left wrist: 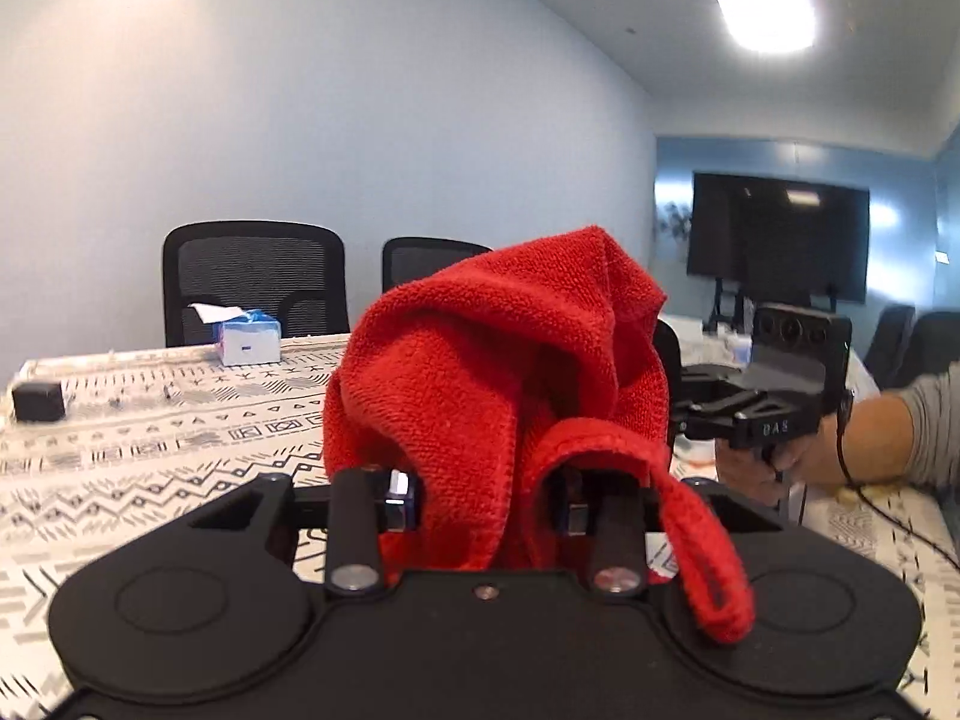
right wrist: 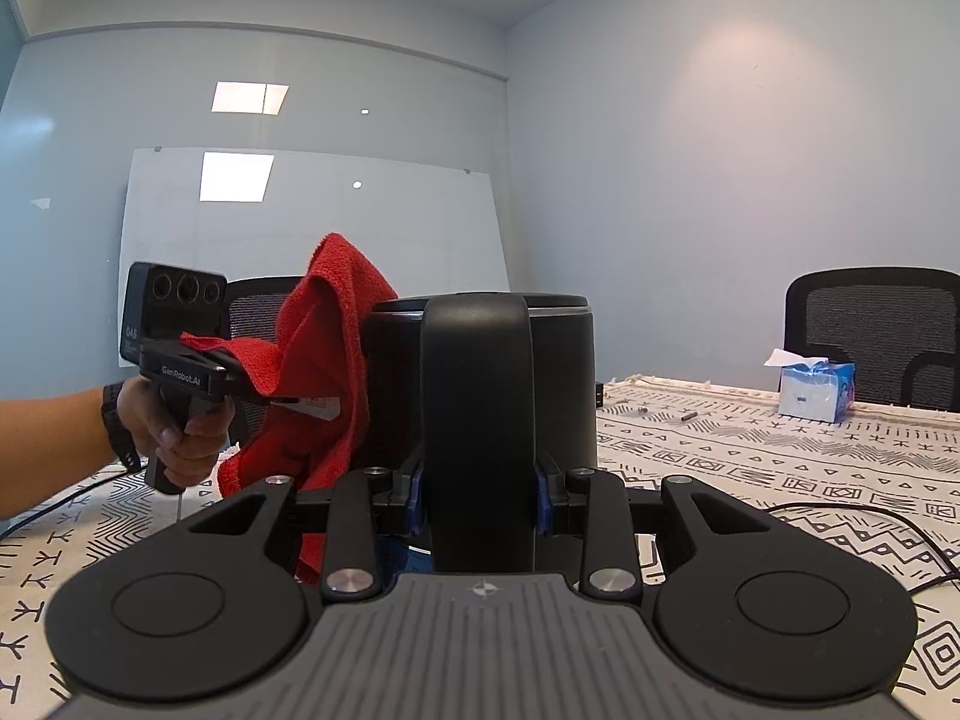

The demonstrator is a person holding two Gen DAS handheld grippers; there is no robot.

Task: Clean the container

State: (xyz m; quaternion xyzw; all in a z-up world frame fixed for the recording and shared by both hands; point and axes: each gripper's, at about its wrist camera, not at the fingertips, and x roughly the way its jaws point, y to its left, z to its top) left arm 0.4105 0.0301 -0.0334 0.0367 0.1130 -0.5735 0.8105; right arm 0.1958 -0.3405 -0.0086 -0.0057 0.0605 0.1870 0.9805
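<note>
My left gripper (left wrist: pixel 486 492) is shut on a red cloth (left wrist: pixel 498 360), which bunches up over its fingers and hides most of what lies ahead. In the right wrist view the left gripper (right wrist: pixel 282 396) presses the red cloth (right wrist: pixel 324 360) against the left side of a black cylindrical container (right wrist: pixel 570 384). My right gripper (right wrist: pixel 478 498) is shut on the container's wide black handle (right wrist: pixel 477 420). The container stands upright on the patterned tablecloth. In the left wrist view the right gripper's body (left wrist: pixel 762 402) shows at the right, its fingertips hidden behind the cloth.
A white tablecloth with black patterns (right wrist: pixel 780 468) covers the table. A blue tissue box (right wrist: pixel 816 390) (left wrist: pixel 249 345) sits near the far edge. A small black box (left wrist: pixel 38 401) lies at the left. Black office chairs (left wrist: pixel 255 282) stand behind. A black cable (right wrist: pixel 870 534) trails at the right.
</note>
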